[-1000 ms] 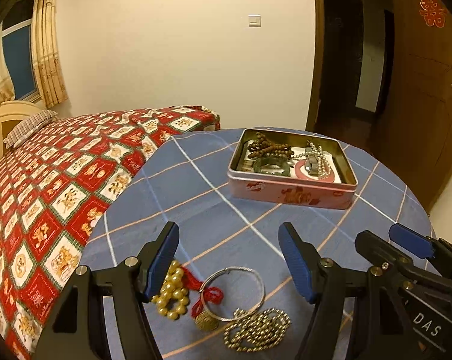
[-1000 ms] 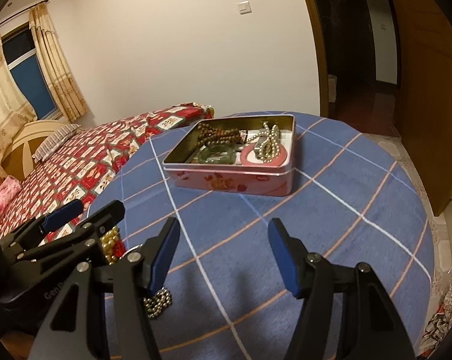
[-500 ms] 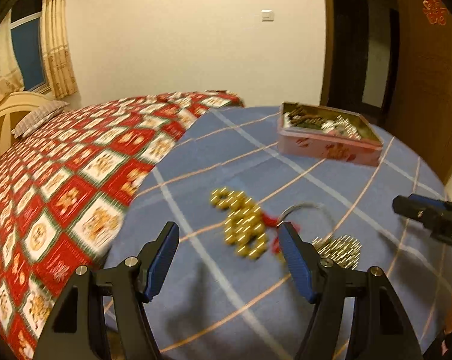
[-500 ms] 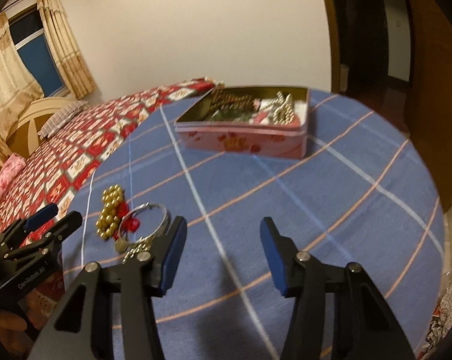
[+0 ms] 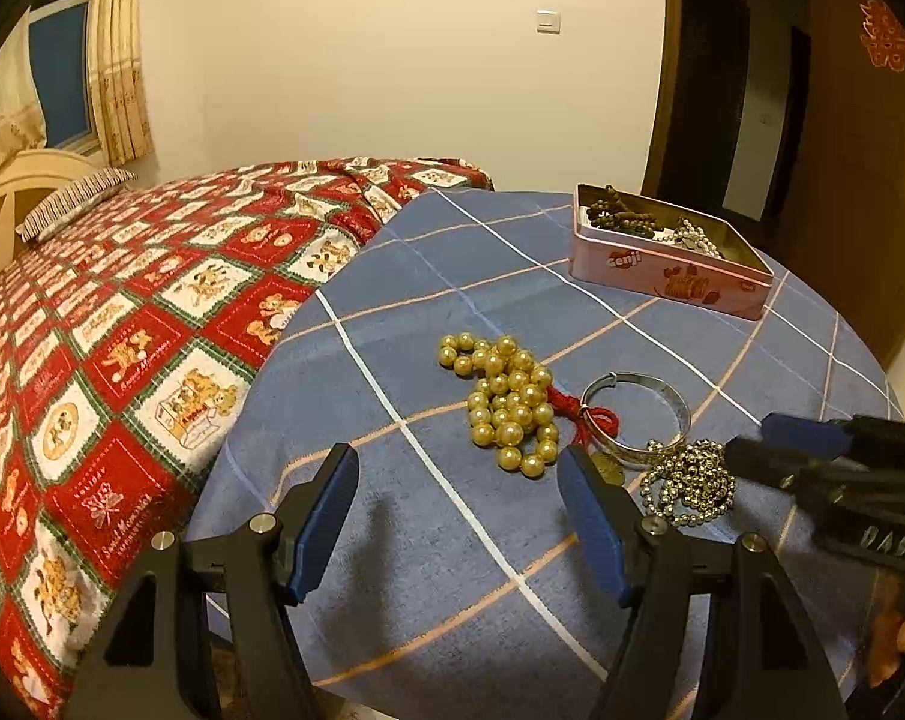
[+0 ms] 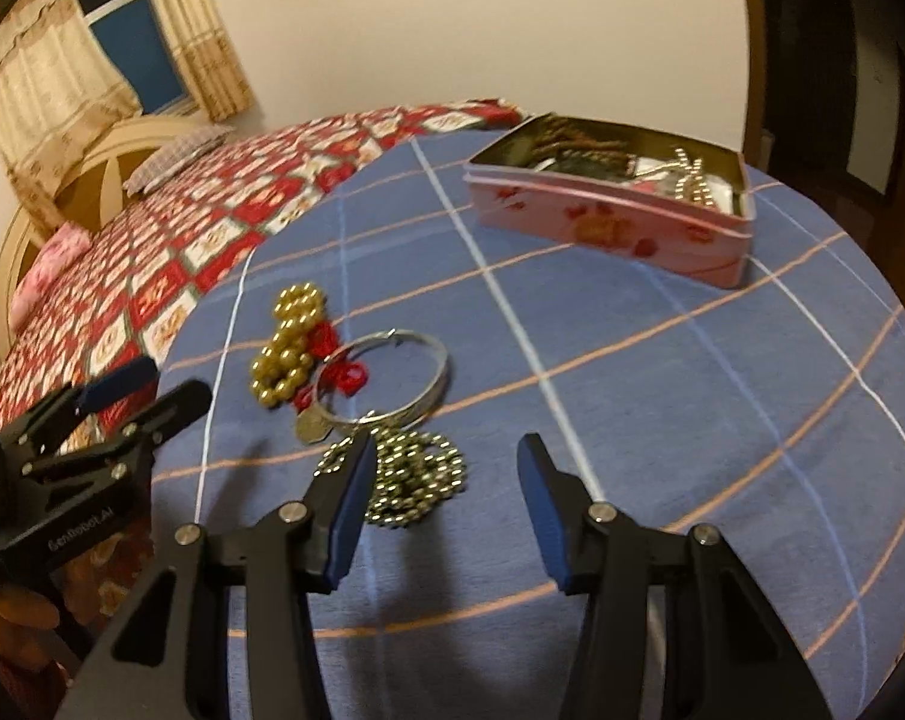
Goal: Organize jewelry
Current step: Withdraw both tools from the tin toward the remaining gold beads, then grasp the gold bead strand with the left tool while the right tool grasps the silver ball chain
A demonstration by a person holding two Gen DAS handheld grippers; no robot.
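Note:
On the blue checked tablecloth lie a gold pearl necklace, a silver bangle with a red cord, and a pile of small metal beads. They also show in the right wrist view: pearls, bangle, bead pile. A pink tin holding several pieces of jewelry stands at the back; it also shows in the right wrist view. My left gripper is open and empty, short of the pearls. My right gripper is open and empty, just before the bead pile.
The round table stands against a bed with a red patterned cover. A wooden door is at the right. The table's edge curves close on the left and right sides.
Both grippers have pulled back and swung toward the loose jewelry. The right gripper has come nearer to the bead pile. Both stay open.

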